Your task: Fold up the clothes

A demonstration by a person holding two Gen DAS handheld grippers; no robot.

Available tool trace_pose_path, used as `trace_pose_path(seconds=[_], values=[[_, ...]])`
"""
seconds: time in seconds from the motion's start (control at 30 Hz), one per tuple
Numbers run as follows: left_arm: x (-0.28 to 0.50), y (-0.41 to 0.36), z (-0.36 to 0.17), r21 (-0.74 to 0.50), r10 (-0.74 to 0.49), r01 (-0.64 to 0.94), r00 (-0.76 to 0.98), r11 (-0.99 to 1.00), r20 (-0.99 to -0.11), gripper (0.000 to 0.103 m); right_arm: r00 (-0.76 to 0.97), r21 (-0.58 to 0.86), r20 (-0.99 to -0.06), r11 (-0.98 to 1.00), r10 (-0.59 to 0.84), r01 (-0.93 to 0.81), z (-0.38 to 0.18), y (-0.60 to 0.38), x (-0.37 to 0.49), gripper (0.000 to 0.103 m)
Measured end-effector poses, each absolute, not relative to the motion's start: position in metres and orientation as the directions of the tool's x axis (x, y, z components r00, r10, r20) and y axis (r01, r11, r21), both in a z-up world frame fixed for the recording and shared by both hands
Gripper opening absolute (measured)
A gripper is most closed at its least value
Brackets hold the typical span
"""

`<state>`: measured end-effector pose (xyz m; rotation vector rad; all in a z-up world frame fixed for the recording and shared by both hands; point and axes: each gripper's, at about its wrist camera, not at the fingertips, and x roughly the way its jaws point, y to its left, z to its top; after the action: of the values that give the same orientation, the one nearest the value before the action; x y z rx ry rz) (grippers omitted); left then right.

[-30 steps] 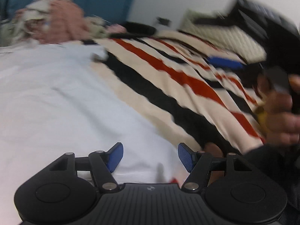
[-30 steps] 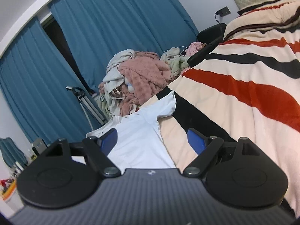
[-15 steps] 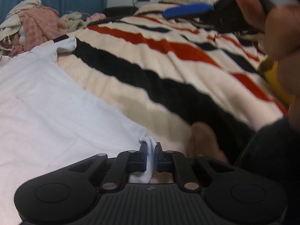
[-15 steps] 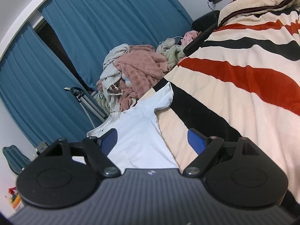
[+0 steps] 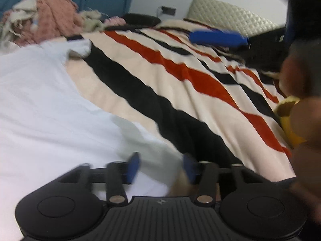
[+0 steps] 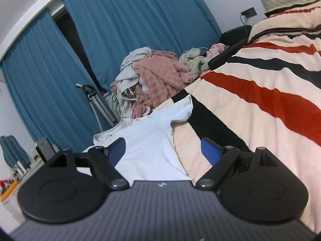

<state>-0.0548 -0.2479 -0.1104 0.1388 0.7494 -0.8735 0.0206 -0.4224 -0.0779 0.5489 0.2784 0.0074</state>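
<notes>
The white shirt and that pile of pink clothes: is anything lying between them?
Nothing shows between them: in the right wrist view the white shirt runs up to the pile of clothes.

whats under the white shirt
The white shirt lies spread on the striped blanket, which shows past the shirt's right edge and sleeve. Whatever lies directly beneath the shirt's middle is covered, so only the blanket around it can be seen.
</notes>
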Motion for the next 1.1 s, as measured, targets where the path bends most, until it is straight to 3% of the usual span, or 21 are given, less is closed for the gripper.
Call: trace_pose_path(seconds=[0.03, 0.07, 0.33, 0.63, 0.97, 1.1], values=[[-0.054, -0.24, -0.105, -0.179, -0.639, 0.729, 0.421, 0.661, -0.644, 0.078, 0.962, 0.506, -0.259, 0.86, 0.083, 0.062, -0.077, -0.42, 0.021, 0.085], [-0.053, -0.229, -0.099, -0.172, -0.63, 0.714, 0.445, 0.679, -0.637, 0.081, 0.962, 0.497, -0.258, 0.866, 0.085, 0.056, -0.077, -0.418, 0.022, 0.084], [-0.036, -0.132, -0.06, -0.117, -0.534, 0.597, 0.591, 0.794, -0.605, 0.088, 0.958, 0.4, -0.272, 0.916, 0.093, 0.025, -0.074, -0.399, 0.026, 0.084], [-0.022, -0.054, -0.016, -0.029, -0.376, 0.416, 0.787, 0.909, -0.489, 0.102, 0.953, 0.31, -0.281, 0.95, 0.11, -0.018, -0.072, -0.373, 0.03, 0.083], [-0.025, 0.005, -0.009, -0.14, -0.315, 0.283, 0.833, 0.949, -0.454, 0.103, 0.946, 0.246, -0.309, 0.969, 0.101, -0.023, -0.074, -0.353, 0.036, 0.083], [-0.032, 0.01, -0.005, -0.123, -0.287, 0.26, 0.861, 0.958, -0.42, 0.103, 0.945, 0.214, -0.312, 0.976, 0.094, -0.027, -0.072, -0.346, 0.036, 0.083]])
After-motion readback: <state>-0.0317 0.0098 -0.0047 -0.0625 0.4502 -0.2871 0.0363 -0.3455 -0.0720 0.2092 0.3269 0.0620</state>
